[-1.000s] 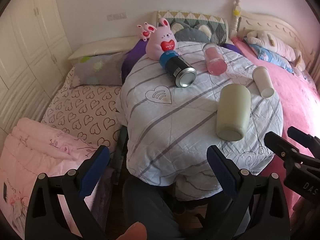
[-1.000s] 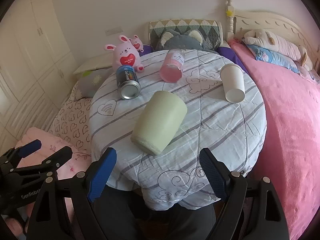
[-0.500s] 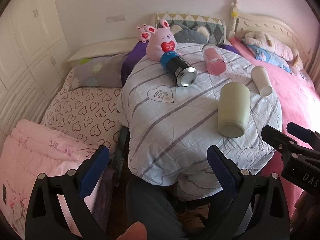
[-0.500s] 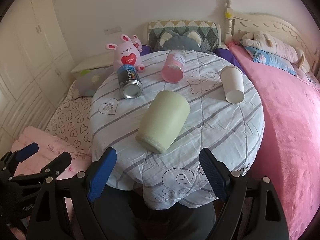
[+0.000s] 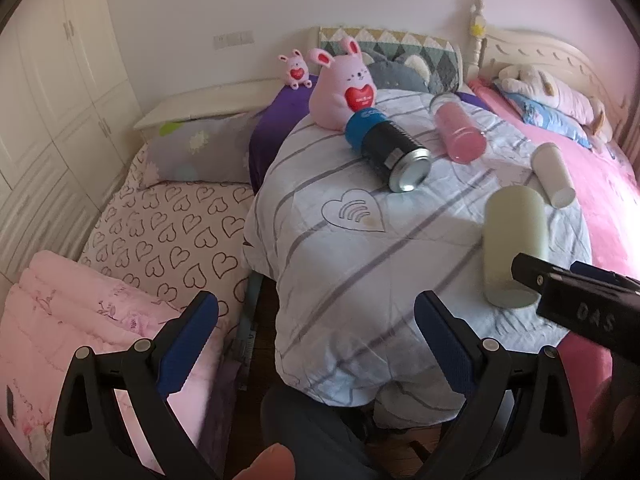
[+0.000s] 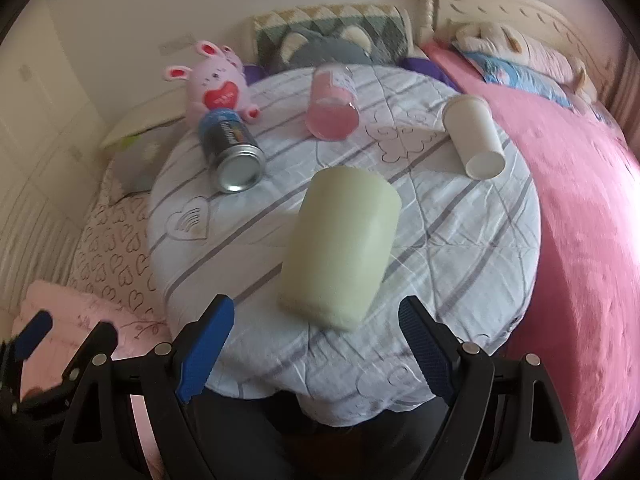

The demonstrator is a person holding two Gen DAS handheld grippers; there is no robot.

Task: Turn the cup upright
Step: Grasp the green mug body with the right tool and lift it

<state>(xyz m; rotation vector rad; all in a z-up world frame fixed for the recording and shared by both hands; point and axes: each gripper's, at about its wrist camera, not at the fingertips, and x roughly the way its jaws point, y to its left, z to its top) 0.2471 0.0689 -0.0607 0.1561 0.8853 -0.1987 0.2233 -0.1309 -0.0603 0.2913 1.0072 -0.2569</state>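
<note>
A pale green cup (image 6: 340,244) lies on its side on the round table, one end toward me; it also shows in the left wrist view (image 5: 514,240). My right gripper (image 6: 316,348) is open and empty just short of the cup's near end, its blue-padded jaws wide apart. It shows from the side in the left wrist view (image 5: 576,296), in front of the cup's near end. My left gripper (image 5: 316,340) is open and empty at the table's near left edge, apart from the cup.
The table (image 6: 460,248) wears a striped light-blue cloth. On it also lie a dark can (image 6: 234,152), a pink tumbler (image 6: 332,106) and a white paper cup (image 6: 476,136). A pink plush rabbit (image 6: 218,84) sits at the back. Beds flank the table.
My right gripper has moved forward toward the green cup, which looks larger now. The left gripper has shifted slightly closer to the table. No object has moved.
</note>
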